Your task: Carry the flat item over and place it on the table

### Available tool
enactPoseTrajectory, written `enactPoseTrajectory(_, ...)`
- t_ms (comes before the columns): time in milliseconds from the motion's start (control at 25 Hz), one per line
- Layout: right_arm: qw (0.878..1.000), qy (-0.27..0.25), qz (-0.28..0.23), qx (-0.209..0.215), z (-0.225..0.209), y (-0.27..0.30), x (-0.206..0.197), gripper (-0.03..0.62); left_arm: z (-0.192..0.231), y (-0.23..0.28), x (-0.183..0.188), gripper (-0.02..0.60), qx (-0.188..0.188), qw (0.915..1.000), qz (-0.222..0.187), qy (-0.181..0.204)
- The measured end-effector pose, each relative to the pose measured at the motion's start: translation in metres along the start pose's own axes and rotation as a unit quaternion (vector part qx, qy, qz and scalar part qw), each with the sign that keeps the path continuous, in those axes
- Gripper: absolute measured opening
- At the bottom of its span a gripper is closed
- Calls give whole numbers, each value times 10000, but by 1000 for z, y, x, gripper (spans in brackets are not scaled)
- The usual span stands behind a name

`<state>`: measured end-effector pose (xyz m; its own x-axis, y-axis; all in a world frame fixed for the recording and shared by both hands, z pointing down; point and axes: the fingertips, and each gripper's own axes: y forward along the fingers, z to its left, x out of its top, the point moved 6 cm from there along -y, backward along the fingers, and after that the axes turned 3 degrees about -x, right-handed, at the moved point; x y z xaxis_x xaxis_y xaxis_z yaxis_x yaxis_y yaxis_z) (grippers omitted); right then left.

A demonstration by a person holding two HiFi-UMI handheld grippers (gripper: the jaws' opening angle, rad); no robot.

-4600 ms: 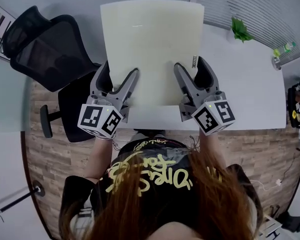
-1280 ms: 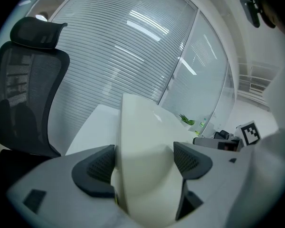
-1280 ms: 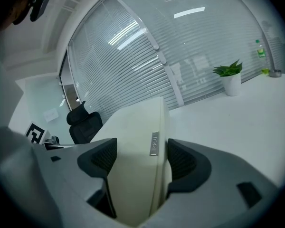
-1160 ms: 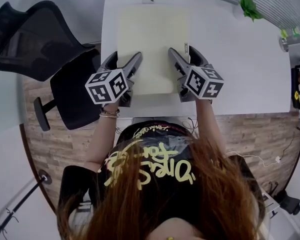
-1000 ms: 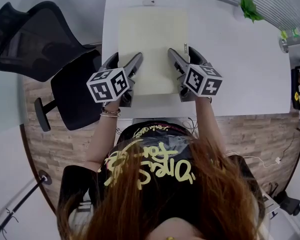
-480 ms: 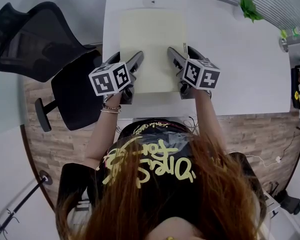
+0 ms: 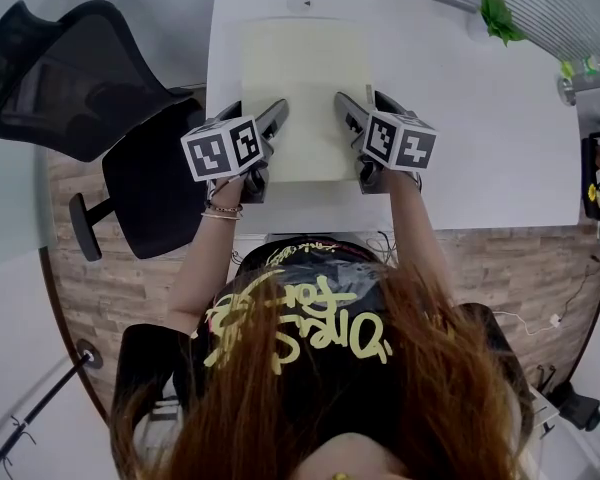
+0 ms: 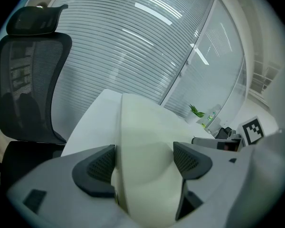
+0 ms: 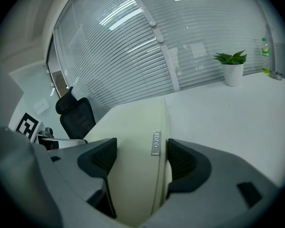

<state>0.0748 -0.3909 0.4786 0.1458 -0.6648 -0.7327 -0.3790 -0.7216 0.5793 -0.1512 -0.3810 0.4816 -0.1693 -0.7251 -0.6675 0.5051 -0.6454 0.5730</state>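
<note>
A pale yellow flat mat lies lengthwise on the white table, near its left end. My left gripper is shut on the mat's near left edge, and the mat bulges between its dark pads. At the near right edge my right gripper is shut on the mat, beside a small grey label. Both marker cubes hang over the table's near edge.
A black mesh office chair stands left of the table, close to my left gripper. A small potted plant and a green bottle sit at the table's far right. Glass walls with blinds run behind the table.
The mat, held up near the camera 4.6 s ago, now rests on the table. In the last second both grippers edged forward slightly, still clamped on it.
</note>
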Motion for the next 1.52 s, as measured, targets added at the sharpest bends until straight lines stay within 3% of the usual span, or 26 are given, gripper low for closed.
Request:
enactPoseTrajectory(760, 9999, -16, 98, 31, 0, 3, 2, 339, 2, 3, 2, 399, -51, 9999, 118, -106)
enactPoseTrajectory(1120, 9906, -1107, -766, -257, 14, -25, 19, 341, -12, -18, 13, 400, 16, 9974, -510, 500)
enactPoseTrajectory(1520, 9784, -1457, -1465, 37, 38, -62, 39, 341, -37, -45, 23, 399, 103, 9851, -1230, 1201)
